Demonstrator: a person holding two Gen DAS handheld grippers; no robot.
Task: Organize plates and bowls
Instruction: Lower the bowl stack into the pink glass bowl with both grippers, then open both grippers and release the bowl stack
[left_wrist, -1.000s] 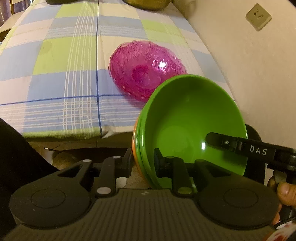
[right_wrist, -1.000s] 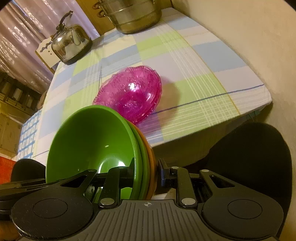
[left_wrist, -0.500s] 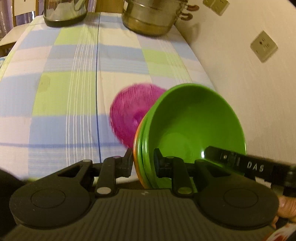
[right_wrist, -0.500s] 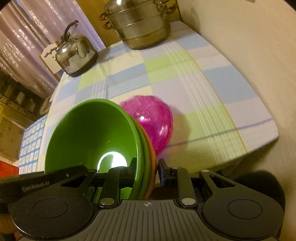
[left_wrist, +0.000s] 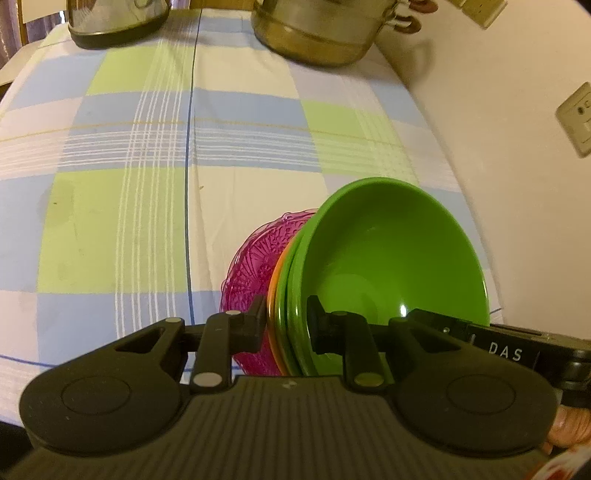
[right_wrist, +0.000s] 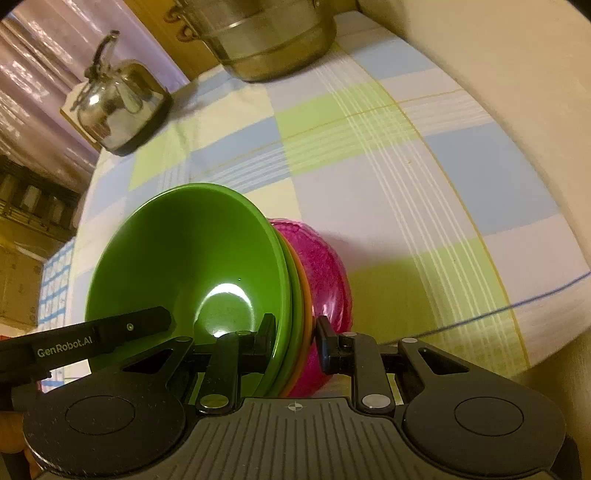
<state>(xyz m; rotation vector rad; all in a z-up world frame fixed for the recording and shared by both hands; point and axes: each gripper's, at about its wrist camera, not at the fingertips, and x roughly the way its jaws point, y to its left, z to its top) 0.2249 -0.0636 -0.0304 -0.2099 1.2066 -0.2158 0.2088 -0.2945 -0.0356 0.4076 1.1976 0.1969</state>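
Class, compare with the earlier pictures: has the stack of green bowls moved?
Yes. The stack of green bowls, clamped by both grippers, has travelled forward over the tablecloth, now covering most of the pink bowl.

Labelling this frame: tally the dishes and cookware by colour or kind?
Green bowls: 2
Orange bowl: 1, only its rim shows
Pink glass bowl: 1
Steel kettle: 1
Steel pot: 1
Total: 6

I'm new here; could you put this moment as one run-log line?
left gripper: shut on bowls | right gripper: shut on bowls | pink bowl: behind bowls, on table
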